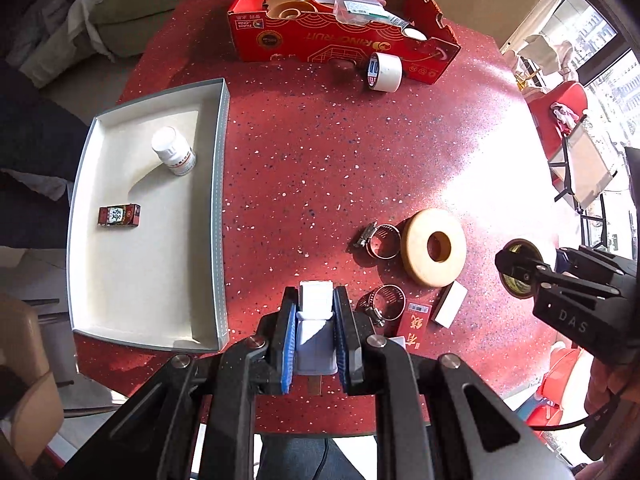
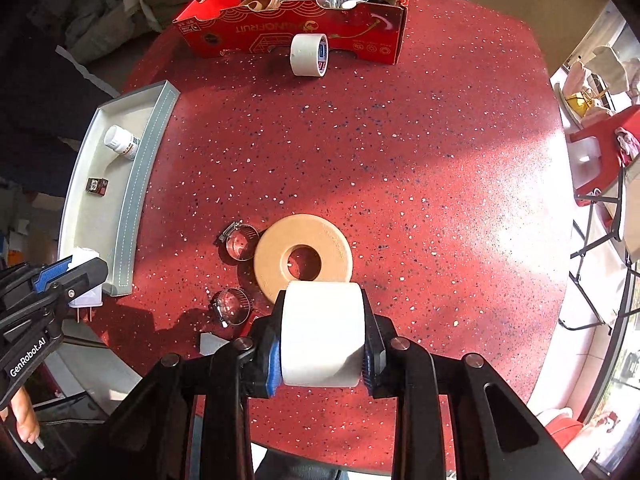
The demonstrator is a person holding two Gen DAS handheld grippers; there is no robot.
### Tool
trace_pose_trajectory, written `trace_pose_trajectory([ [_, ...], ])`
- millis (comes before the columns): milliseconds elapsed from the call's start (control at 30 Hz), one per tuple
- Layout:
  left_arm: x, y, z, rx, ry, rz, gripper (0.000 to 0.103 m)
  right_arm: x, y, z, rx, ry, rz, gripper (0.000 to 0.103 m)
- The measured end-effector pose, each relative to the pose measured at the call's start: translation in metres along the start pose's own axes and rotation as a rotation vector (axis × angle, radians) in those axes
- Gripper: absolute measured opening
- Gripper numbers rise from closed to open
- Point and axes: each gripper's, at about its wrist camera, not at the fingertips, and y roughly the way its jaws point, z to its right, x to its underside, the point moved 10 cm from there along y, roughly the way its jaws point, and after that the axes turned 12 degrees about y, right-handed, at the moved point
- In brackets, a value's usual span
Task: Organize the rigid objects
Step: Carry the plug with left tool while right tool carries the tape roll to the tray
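Left gripper point(image 1: 316, 336) clamps a white plug point(image 1: 316, 320) beside the tray point(image 1: 218, 208); right gripper point(image 2: 322, 336) clamps a tape roll point(image 2: 322, 332).

The widest free room is being offered by the middle of the red speckled table point(image 2: 400, 152), where nothing is standing between the near clutter and the far edge. The far edge is being blocked by a red cardboard box point(image 1: 344, 46), with a white tape roll point(image 2: 309, 55) lying just in front of it. The left side is being taken up by a white tray point(image 1: 218, 216), whose raised wall is standing in the way of any low sideways pass. Near the front, passage is being narrowed by a tan foam ring point(image 2: 303, 258) and two hose clamps point(image 2: 239, 242) point(image 2: 231, 306) just beside it.
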Motion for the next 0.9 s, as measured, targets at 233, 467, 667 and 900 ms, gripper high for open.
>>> trace_pose_trajectory([
  [233,0.033,0.003,-0.058,0.002,0.03,-0.015,0.018,0.028,0.0,-0.041,0.025,0.093,0.01,0.031],
  [467,0.056,-0.006,-0.122,-0.011,0.026,0.025,0.018,0.046,0.0,-0.123,0.051,-0.027,0.003,0.031],
  [667,0.066,-0.009,-0.156,-0.001,0.01,0.048,0.018,0.026,-0.007,-0.201,0.02,-0.127,0.045,0.031],
  [900,0.055,-0.014,-0.176,-0.011,0.007,0.084,0.018,0.013,-0.018,-0.262,-0.002,-0.217,0.117,0.031],
])
